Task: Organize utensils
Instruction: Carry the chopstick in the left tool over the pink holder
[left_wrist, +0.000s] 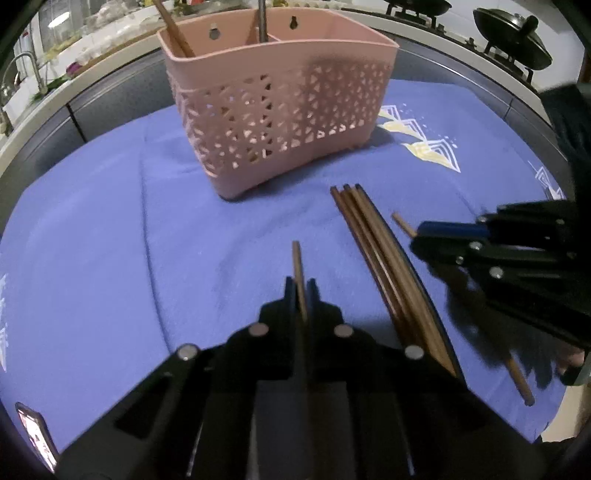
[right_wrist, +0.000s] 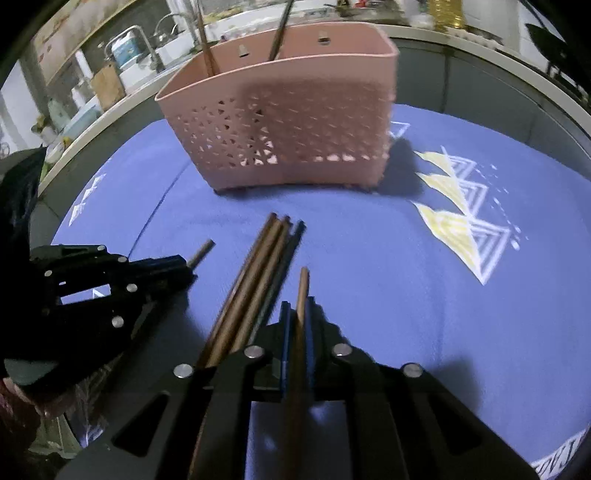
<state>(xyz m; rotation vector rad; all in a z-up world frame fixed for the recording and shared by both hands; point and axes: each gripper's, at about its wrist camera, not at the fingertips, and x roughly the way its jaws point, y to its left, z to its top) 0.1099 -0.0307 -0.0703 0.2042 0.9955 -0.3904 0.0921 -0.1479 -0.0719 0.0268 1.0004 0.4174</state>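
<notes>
I clamp one chopstick (left_wrist: 298, 273) per gripper, left gripper (left_wrist: 301, 291) and right gripper (right_wrist: 297, 314) both pinched tight, aimed basket-ward (left_wrist: 280, 122); spare chopsticks (left_wrist: 373, 243) wait alongside.

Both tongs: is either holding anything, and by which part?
Each holds one wooden chopstick. The left tongs clamp theirs a little below its far tip; the right tongs grip theirs likewise, with the tip poking out ahead.
</notes>
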